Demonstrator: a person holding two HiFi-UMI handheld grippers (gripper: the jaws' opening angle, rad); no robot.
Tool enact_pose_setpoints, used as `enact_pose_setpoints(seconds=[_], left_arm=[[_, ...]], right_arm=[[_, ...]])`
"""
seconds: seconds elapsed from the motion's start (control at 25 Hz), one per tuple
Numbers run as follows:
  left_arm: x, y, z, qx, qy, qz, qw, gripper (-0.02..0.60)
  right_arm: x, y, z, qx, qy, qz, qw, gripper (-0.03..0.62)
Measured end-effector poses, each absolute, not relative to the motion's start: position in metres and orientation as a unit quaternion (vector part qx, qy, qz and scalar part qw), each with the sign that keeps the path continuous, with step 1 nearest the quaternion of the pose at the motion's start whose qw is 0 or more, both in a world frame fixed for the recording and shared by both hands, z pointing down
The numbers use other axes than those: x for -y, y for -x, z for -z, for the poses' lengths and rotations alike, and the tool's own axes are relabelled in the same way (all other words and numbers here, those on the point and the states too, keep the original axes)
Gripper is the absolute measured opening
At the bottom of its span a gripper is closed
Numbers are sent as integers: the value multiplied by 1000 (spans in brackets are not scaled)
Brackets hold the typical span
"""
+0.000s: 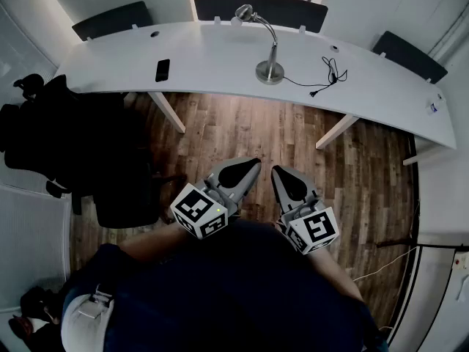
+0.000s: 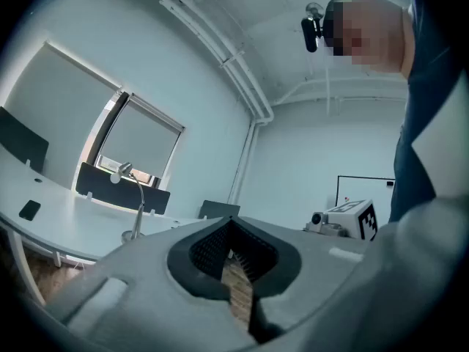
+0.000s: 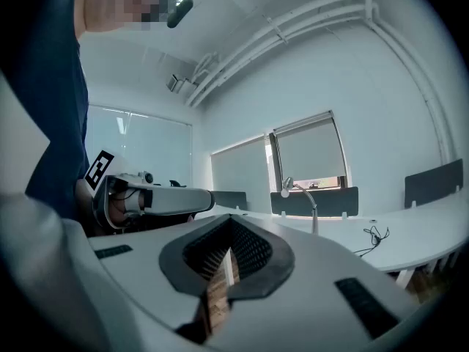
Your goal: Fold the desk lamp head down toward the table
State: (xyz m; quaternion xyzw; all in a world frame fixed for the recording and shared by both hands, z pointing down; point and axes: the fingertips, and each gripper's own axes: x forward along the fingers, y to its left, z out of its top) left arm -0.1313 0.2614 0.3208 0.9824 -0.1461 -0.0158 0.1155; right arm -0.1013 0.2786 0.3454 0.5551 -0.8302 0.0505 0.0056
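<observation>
A long curved white desk (image 1: 220, 50) is spanning the room above a dark wood floor (image 1: 293, 138), with black chairs (image 1: 113, 19) sitting behind it. The desk lamp (image 1: 272, 53) is standing upright near the desk's middle, its gooseneck rising from a round base and arching left, with the lamp head (image 1: 244, 12) hanging at the arch's end. The left gripper (image 1: 251, 166) and right gripper (image 1: 279, 173) are hovering level over the floor, well short of the desk. Their jaws are pressed together on nothing, and the lamp is ahead of them.
</observation>
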Motion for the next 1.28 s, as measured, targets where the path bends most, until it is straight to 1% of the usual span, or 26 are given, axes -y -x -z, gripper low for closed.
enact_pose_setpoints(seconds=[0.52, 0.68, 0.88, 1.28], left_arm=[[-260, 123, -324, 152, -981, 23, 120, 0], [-256, 118, -324, 153, -980, 23, 121, 0], [-250, 110, -330, 166, -978, 18, 122, 0], [-248, 65, -335, 221, -970, 3, 100, 0]], right_arm=[[-276, 92, -346, 831, -555, -40, 13, 9], [-273, 86, -345, 830, -556, -46, -4, 9], [-270, 69, -350, 822, -567, -52, -19, 9], [-268, 15, -364, 834, -548, -55, -30, 11]])
